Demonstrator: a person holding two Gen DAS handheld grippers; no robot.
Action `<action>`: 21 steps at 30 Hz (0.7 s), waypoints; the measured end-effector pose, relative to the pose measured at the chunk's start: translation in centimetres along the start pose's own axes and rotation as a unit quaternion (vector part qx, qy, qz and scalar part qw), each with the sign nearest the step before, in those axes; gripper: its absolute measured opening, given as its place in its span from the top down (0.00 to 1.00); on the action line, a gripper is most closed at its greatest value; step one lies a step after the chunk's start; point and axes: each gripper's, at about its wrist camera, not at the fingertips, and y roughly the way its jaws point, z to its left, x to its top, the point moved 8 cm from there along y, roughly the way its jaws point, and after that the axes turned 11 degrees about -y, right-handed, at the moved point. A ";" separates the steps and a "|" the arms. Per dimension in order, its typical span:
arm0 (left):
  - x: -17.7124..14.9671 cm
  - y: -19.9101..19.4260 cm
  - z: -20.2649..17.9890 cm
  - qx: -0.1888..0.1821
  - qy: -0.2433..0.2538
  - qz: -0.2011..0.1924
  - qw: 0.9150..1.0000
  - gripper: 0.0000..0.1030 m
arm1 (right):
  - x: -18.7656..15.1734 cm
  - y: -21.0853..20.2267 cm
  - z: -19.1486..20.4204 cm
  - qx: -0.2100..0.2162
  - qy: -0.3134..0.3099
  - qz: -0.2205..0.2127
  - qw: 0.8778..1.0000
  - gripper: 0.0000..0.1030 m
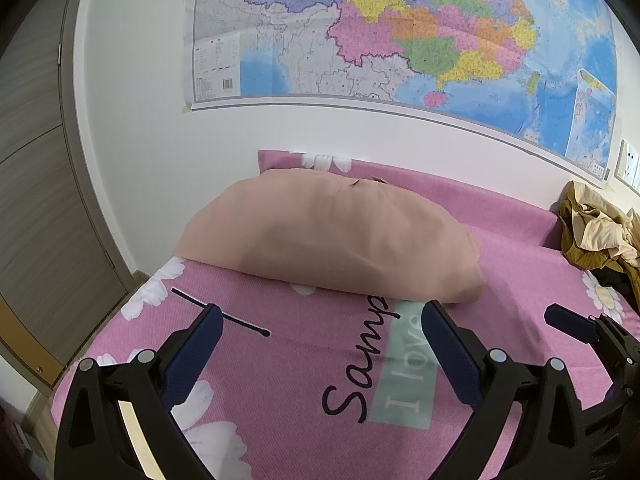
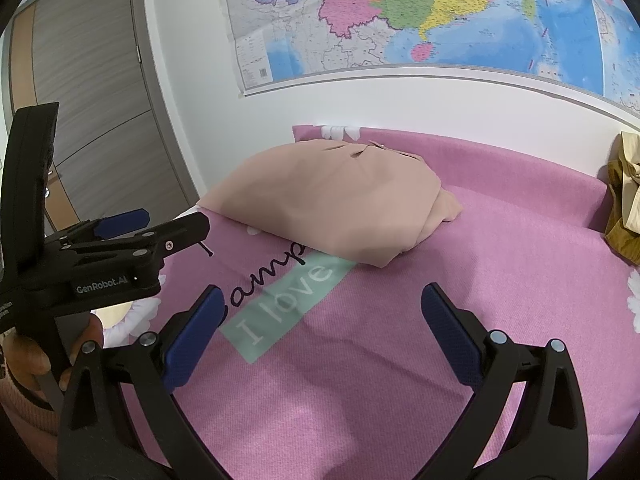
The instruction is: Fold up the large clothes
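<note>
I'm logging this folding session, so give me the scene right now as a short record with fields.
surface: pink flowered bed cover printed "I love"
folded garment: peach bundle, lying on the cover near the wall
unfolded clothes: tan and olive pile at the cover's right edge
left gripper: open, holding nothing, over the cover
right gripper: open, holding nothing, over the cover
wall: large coloured map
door: grey wood-grain door at left

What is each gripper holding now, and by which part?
Nothing. The left gripper and the right gripper both have open jaws above the pink sheet.
</note>
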 end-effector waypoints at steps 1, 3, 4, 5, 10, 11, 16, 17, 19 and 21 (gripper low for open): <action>0.0 0.0 0.0 0.000 0.000 0.000 1.000 0.07 | 0.0 0.0 0.0 0.000 0.001 0.000 1.000 0.06; -0.1 0.0 0.0 0.000 0.000 0.002 1.000 0.07 | 0.0 0.0 -0.1 0.000 0.003 0.000 1.000 0.06; -0.1 0.0 0.0 0.000 0.000 0.002 1.000 0.07 | 0.0 0.0 -0.1 0.000 0.003 0.000 1.000 0.06; -0.2 0.0 -0.1 0.000 0.000 0.002 1.000 0.07 | -0.1 0.0 -0.1 0.000 0.003 0.000 1.000 0.06; -0.2 0.1 -0.1 0.000 0.000 0.003 1.000 0.07 | -0.1 0.1 -0.1 0.001 0.003 0.000 1.000 0.06; -0.2 0.1 -0.1 0.001 0.000 0.003 1.000 0.07 | -0.1 0.1 -0.1 0.001 0.003 0.000 1.000 0.06; -0.4 0.3 -0.1 0.001 0.000 0.005 1.000 0.07 | -0.1 0.0 -0.2 0.001 0.004 0.000 1.000 0.06; -0.4 0.3 -0.1 0.002 0.000 0.005 1.000 0.07 | -0.1 0.1 -0.2 0.001 0.004 0.000 1.000 0.06; -0.4 0.3 -0.2 0.001 0.000 0.006 1.000 0.07 | -0.1 0.1 -0.2 0.001 0.004 0.001 1.000 0.06; -0.4 0.3 -0.2 0.002 0.000 0.006 1.000 0.07 | -0.1 0.0 -0.2 0.000 0.005 0.000 1.000 0.06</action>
